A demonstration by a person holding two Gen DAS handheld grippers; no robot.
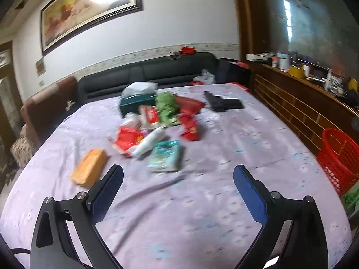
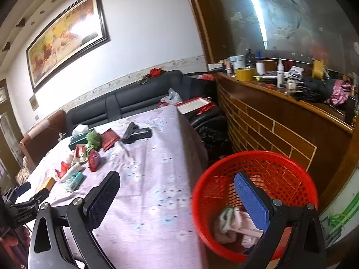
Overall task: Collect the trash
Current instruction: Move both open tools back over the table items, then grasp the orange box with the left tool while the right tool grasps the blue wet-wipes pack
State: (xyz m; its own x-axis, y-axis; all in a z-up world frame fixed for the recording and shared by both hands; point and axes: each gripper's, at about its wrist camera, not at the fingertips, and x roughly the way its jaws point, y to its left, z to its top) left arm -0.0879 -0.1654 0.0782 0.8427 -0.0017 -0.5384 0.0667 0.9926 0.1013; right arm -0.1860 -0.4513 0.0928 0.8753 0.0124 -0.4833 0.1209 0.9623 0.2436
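Left claw is standing wide apart with nothing between its blue pads, hovering over bare lilac cloth on the table. Right claw is likewise spread fully and carrying nothing; one finger is sitting over the cloth, the other over the mouth of the red basket.

Landmark: the red basket, standing off the table's edge on the side toward the wooden counter.
- Inside the basket: a few crumpled pieces, white and green, are already lying at the bottom.
- Away from the basket, toward mid-table: the trash pile is waiting. Teal wipes pack and white tube are lying on the side of the pile nearest the left claw; red wrappers and a green crumpled bag are lying farther from the basket.
- Farthest from the basket on the near side: an orange box, apart from the pile, just beside the left claw's outer finger.
- Beyond the pile: a teal tissue box and a black object, probably not trash.

Judgement: task is partway done; most litter is remaining on the table.

Risks:
- Items are overlapping, so closing on one could drag or scatter neighbours.
- Thin wrappers are lying flat; pads may pinch the cloth too, and the wrinkling cloth would shift everything.
- The round tube may roll out of a grip.
- Both views are blurring, so aim may be off.
- The basket is light; a knock from the right claw could tip it.
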